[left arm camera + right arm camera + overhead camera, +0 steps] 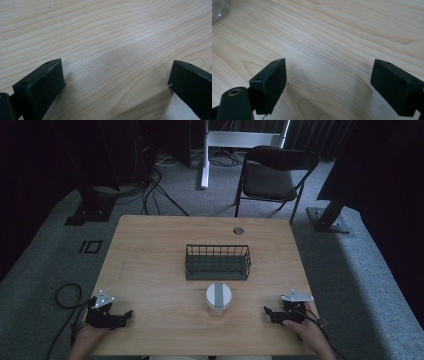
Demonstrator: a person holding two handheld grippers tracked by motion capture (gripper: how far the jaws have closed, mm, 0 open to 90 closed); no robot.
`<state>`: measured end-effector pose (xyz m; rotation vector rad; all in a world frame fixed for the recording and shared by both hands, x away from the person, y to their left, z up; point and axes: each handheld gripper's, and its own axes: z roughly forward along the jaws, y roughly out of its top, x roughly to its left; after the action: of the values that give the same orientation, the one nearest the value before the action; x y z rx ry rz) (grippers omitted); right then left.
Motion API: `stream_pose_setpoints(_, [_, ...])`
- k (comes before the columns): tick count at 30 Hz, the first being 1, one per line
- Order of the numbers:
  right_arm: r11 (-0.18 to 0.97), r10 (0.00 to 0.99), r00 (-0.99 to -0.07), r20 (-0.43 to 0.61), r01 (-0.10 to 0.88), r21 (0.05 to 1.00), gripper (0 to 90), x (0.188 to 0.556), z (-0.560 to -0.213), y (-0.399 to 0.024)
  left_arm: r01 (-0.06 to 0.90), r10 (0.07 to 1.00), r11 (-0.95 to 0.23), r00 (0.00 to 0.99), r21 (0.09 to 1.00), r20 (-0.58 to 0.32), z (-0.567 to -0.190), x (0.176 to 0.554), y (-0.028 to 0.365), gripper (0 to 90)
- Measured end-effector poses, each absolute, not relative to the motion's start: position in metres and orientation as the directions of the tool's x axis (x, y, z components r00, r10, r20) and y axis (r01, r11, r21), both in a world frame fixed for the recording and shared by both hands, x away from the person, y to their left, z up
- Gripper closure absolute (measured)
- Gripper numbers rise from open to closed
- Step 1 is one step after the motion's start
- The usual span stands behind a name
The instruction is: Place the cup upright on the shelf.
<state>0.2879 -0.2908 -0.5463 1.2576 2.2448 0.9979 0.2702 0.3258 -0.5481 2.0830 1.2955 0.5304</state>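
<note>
A clear jar with a round white lid (218,298) stands on the wooden table (150,270) near the front middle. Just behind it sits a dark wire basket (218,262), which looks empty. My left gripper (125,316) rests at the table's front left, held by a hand, open over bare wood (116,70). At the front right my right gripper (270,312) is likewise open with only wood between its jaws (328,72). The jar's glass base (217,11) peeks into the top left corner of the right gripper view.
A round cable hole (238,230) marks the table's far edge. Behind the table stand a black folding chair (275,172), a white stand leg (204,155) and black stand bases (90,210). Cables (67,295) lie on the grey carpet at the left.
</note>
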Motion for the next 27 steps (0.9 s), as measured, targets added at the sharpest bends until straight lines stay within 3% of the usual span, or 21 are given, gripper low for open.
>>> stream_pose_setpoints(27, [0.379, 0.757, -0.651, 0.049, 0.499, 0.779, 12.6, 0.284, -0.529, -0.245, 0.650, 0.899, -0.326, 0.438, 0.686, 0.012, -0.548, 0.270, 0.326, 0.6])
